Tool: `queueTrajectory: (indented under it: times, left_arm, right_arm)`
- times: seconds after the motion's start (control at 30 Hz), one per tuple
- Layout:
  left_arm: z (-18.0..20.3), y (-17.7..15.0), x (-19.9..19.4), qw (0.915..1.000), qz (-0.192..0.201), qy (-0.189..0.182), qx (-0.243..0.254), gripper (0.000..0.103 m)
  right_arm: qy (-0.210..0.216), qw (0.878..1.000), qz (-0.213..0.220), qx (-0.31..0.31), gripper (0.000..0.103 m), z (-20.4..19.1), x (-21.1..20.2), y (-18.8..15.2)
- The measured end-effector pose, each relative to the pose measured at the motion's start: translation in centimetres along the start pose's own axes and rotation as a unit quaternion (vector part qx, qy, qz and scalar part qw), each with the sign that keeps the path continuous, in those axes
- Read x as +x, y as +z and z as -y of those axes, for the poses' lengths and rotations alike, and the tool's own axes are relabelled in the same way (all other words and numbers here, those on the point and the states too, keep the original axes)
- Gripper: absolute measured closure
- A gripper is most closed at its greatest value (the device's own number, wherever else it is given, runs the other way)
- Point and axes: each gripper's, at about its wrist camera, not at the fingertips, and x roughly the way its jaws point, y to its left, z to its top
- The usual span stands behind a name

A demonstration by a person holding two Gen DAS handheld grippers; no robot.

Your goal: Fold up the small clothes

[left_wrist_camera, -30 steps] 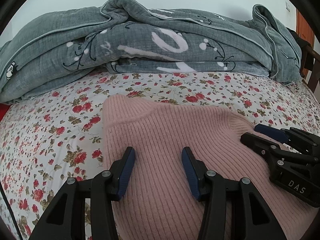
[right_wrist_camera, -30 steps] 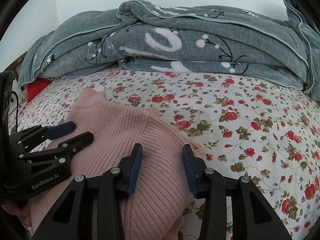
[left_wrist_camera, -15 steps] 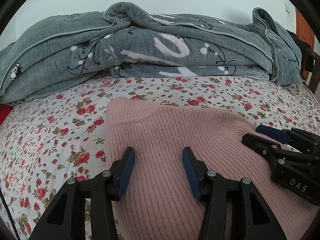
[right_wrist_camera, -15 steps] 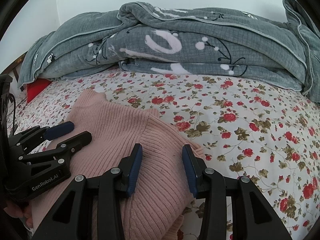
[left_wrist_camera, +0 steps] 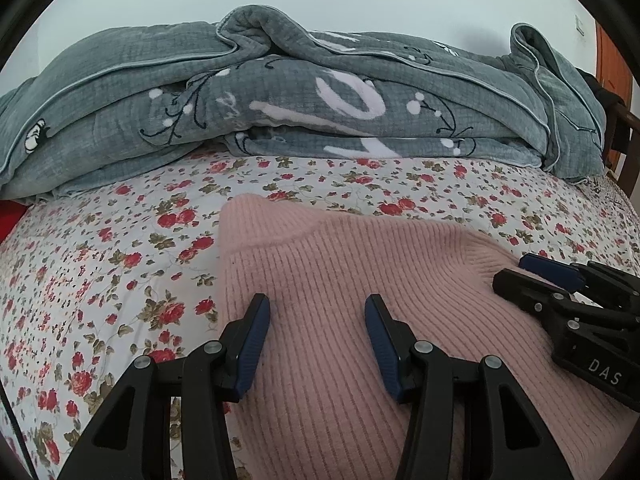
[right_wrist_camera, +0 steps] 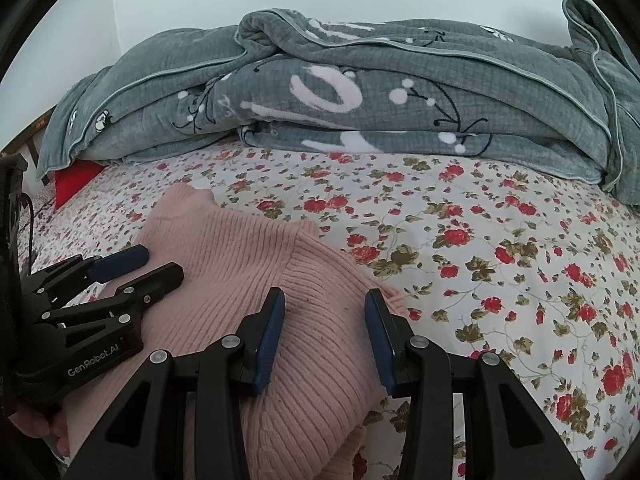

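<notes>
We find the pink knit garment [left_wrist_camera: 360, 280] lying on the flowered bed [left_wrist_camera: 100, 260], its length running away from both tools. The left hand-held gripper [left_wrist_camera: 316, 320] and right hand-held gripper [right_wrist_camera: 324, 320] hover directly over it, jaws apart, equally near.

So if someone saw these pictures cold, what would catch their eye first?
Probably the pink sweater lying folded on the flowery bedsheet, with the left gripper and right gripper both open just above it. Behind it, a big grey blanket is heaped along the wall.
</notes>
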Motion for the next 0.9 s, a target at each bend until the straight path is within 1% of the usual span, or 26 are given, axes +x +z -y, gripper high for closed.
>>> queueTrajectory:
  times: [0.2, 0.3, 0.33, 0.37, 0.47, 0.57, 0.63, 0.67, 0.7, 0.77, 0.83, 0.9]
  left_arm:
    - [0.3, 0.0, -0.5, 0.9998, 0.0, 0.019, 0.002, 0.054]
    - [0.0, 0.2, -1.4, 0.9996, -0.011, 0.027, -0.002, 0.055]
    - [-0.2, 0.1, -2.0, 0.9997, -0.011, 0.021, -0.007, 0.055]
    - [-0.5, -0.1, -2.9, 0.9998, -0.007, 0.004, -0.019, 0.055]
    - [-1.2, -1.3, -5.3, 0.9974, 0.004, -0.052, -0.051, 0.055]
    - [-0.8, -2.7, -7.1, 0.9953, 0.011, -0.081, -0.051, 0.055]
    - [-0.4, -3.8, -8.4, 0.9936, 0.015, -0.104, -0.042, 0.055]
    - [-0.1, -4.3, -8.8, 0.9931, 0.014, -0.111, -0.035, 0.053]
    - [0.4, -4.9, -9.0, 0.9936, 0.011, -0.11, -0.022, 0.052]
    - [1.3, -6.2, -9.5, 0.9965, 0.015, -0.082, 0.01, 0.05]
    - [1.4, -6.8, -10.1, 0.9969, 0.015, -0.077, 0.009, 0.05]
    - [1.1, -7.0, -10.5, 0.9967, 0.004, -0.081, -0.006, 0.049]
  right_arm:
    - [0.005, 1.0, 0.01, 0.004, 0.062, 0.0, -0.6, 0.0]
    - [0.001, 1.0, 0.001, 0.001, 0.062, -0.2, -1.1, 0.2]
    - [0.002, 1.0, -0.007, 0.003, 0.062, -0.2, -1.5, 0.2]
    - [0.006, 1.0, -0.01, 0.004, 0.062, -0.2, -2.2, 0.0]
    - [0.0, 1.0, 0.011, -0.013, 0.062, -0.9, -4.8, -1.3]
    - [-0.003, 0.999, 0.03, -0.043, 0.063, -2.4, -7.1, -3.4]
    - [-0.003, 0.998, 0.039, -0.057, 0.063, -2.9, -7.6, -4.8]
    - [-0.008, 0.997, 0.037, -0.061, 0.063, -3.0, -7.4, -5.4]
    - [-0.012, 0.998, 0.031, -0.062, 0.063, -3.0, -7.2, -5.7]
    - [-0.014, 0.998, 0.023, -0.051, 0.061, -2.8, -7.0, -6.1]
    - [-0.015, 0.999, 0.014, -0.038, 0.06, -2.6, -7.4, -5.7]
    - [-0.011, 1.0, 0.012, -0.023, 0.06, -2.7, -8.3, -5.7]
